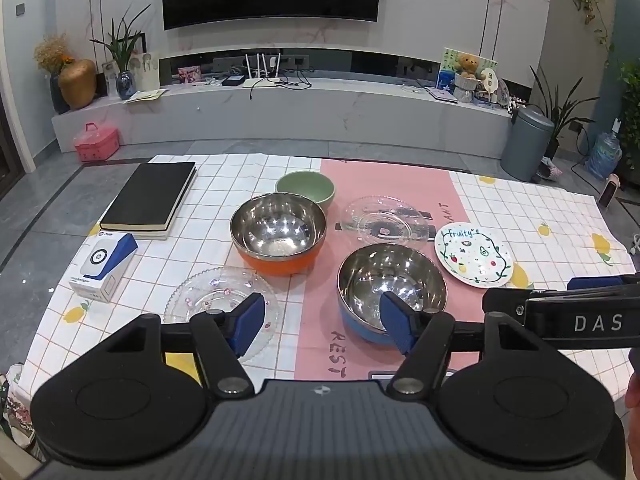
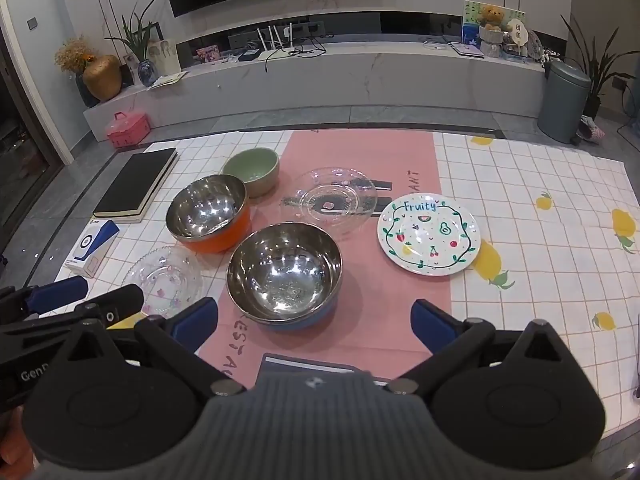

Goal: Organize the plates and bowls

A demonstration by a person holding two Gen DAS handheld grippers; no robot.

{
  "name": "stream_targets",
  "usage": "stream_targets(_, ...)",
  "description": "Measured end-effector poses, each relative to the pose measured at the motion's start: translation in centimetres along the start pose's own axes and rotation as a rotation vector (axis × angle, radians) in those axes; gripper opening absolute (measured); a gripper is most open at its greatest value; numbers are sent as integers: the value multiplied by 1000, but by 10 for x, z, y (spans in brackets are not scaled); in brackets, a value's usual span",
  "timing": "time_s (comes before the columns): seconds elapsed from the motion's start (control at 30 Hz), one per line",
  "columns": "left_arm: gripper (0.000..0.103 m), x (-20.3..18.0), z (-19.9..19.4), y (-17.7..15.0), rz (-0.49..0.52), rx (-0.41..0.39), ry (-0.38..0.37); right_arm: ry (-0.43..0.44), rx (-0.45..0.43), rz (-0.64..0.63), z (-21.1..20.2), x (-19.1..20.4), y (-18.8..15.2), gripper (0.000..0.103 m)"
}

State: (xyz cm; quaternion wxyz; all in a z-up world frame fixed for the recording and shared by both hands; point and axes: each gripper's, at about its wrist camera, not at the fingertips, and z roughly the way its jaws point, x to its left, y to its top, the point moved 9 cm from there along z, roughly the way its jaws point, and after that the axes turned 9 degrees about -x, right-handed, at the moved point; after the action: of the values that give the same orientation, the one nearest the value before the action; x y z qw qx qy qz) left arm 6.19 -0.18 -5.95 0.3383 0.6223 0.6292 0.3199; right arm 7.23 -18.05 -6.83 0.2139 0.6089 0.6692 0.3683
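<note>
Both grippers hover with jaws spread wide and empty: the left gripper (image 1: pixel 322 322) low in its frame, the right gripper (image 2: pixel 314 320) likewise. Nothing looks sorted yet. Just beyond sit the blue-based steel bowl (image 2: pixel 284 272) and a clear glass plate (image 2: pixel 164 278) at lower left; further up, the orange-based steel bowl (image 2: pixel 208 212), the fruit-printed plate (image 2: pixel 429 234), a second glass plate (image 2: pixel 330 200) and the green bowl (image 2: pixel 252 170), all separate, unstacked.

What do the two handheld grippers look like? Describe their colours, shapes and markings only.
The left gripper and right gripper match: each has a ribbed grey body, two black teardrop-shaped housings with round raised discs, black linkage arms with silver pivot pins, and blue textured pads. Seen from the left wrist view, the right gripper's black side bears white letters "DAS"; the left one's side shows "Gen" in the other view. No cables show.
</note>
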Motion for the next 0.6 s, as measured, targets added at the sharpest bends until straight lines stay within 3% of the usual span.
stream_targets(0.6,78,0,-4,1,3,2,9,2,4,6,-2,-1,-2,100)
